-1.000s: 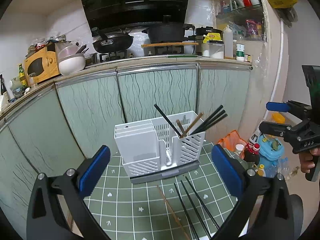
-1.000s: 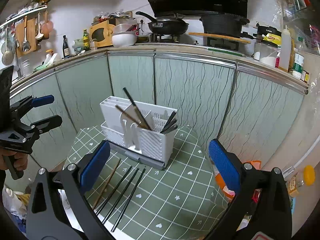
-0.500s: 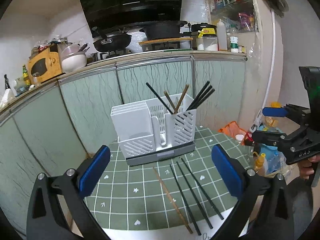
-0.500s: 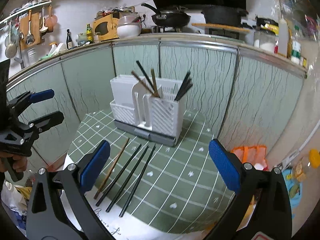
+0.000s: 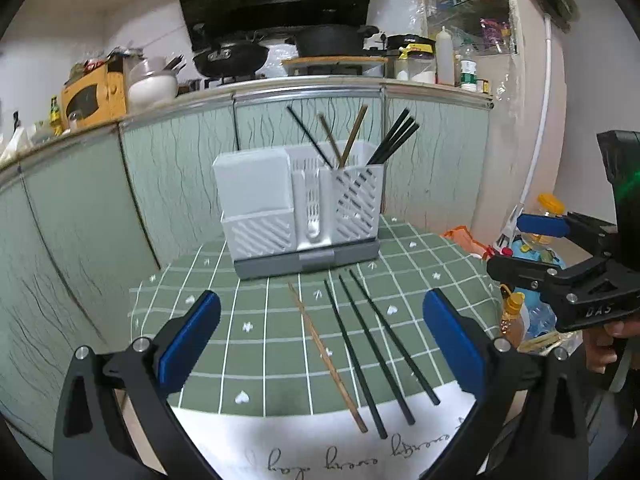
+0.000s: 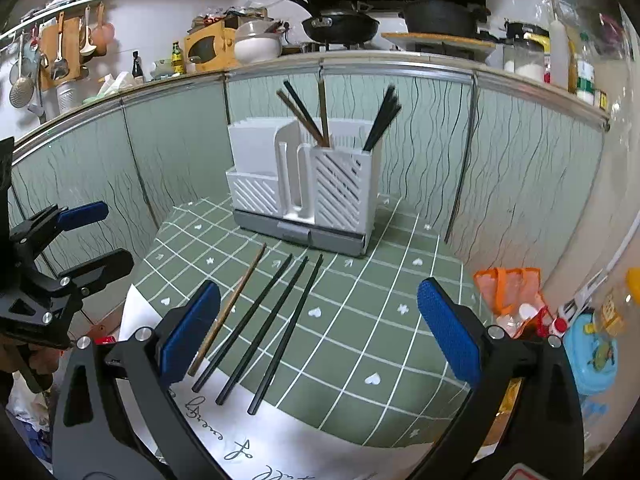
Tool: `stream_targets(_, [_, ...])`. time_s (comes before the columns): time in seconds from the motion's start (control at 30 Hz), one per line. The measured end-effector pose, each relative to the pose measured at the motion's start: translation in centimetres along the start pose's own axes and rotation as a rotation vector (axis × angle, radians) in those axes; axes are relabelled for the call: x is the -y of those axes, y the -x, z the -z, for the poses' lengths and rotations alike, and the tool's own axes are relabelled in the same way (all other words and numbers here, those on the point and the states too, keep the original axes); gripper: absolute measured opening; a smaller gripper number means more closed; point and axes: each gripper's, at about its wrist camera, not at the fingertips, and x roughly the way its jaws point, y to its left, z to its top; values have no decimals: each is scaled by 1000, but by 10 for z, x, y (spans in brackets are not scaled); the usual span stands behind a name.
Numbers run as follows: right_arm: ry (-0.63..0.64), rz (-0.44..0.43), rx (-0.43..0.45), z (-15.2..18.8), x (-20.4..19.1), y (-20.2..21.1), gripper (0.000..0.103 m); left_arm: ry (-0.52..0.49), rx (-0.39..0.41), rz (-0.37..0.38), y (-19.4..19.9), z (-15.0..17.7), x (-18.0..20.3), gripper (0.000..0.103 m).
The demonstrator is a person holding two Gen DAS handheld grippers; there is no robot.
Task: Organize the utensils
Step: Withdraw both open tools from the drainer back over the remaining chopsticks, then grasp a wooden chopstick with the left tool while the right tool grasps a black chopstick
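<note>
A white slotted utensil holder (image 5: 300, 208) (image 6: 304, 184) stands on a green checked tablecloth (image 5: 256, 320) (image 6: 380, 320) with several black and wooden chopsticks upright in it. In front of it lie one wooden chopstick (image 5: 326, 356) (image 6: 228, 308) and three black chopsticks (image 5: 372, 348) (image 6: 264, 324). My left gripper (image 5: 320, 340) is open and empty, held back above them; it also shows in the right wrist view (image 6: 92, 236). My right gripper (image 6: 316, 328) is open and empty, to the right of the table; it also shows in the left wrist view (image 5: 516, 244).
Green cabinet fronts (image 5: 160, 184) stand close behind the table under a counter with a stove, pans and jars. Bottles, an orange bag (image 6: 508, 288) and a blue container (image 6: 592, 356) lie on the floor to the right. The cloth's white edge (image 5: 320, 452) hangs nearest me.
Both grippers have pulled back and tilted down, so the holder looks farther away and the loose chopsticks now show in full. Both grippers stayed open.
</note>
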Motion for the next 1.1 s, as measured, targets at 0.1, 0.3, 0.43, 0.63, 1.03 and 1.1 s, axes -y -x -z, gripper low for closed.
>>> stream_targets(0.1, [-8, 5, -15, 11, 1, -11, 94, 12, -7, -17, -6, 15, -4, 99])
stream_targets(0.3, [-29, 26, -21, 29, 5, -26, 94, 41, -43, -37, -23, 40, -12, 99])
stream_targets(0.43, [-38, 43, -32, 40, 6, -35, 94, 53, -57, -47, -33, 54, -14, 99])
stream_targets(0.63, [-16, 60, -55, 54, 0, -46, 94, 63, -98, -83, -50, 74, -14, 99])
stream_targets(1.03, [2, 84, -144, 76, -5, -69, 94, 65, -180, -47, -79, 91, -3, 74])
stream_targets(1.1, [-9, 89, -153, 76, -3, -71, 94, 58, -194, -42, -84, 93, 1, 72])
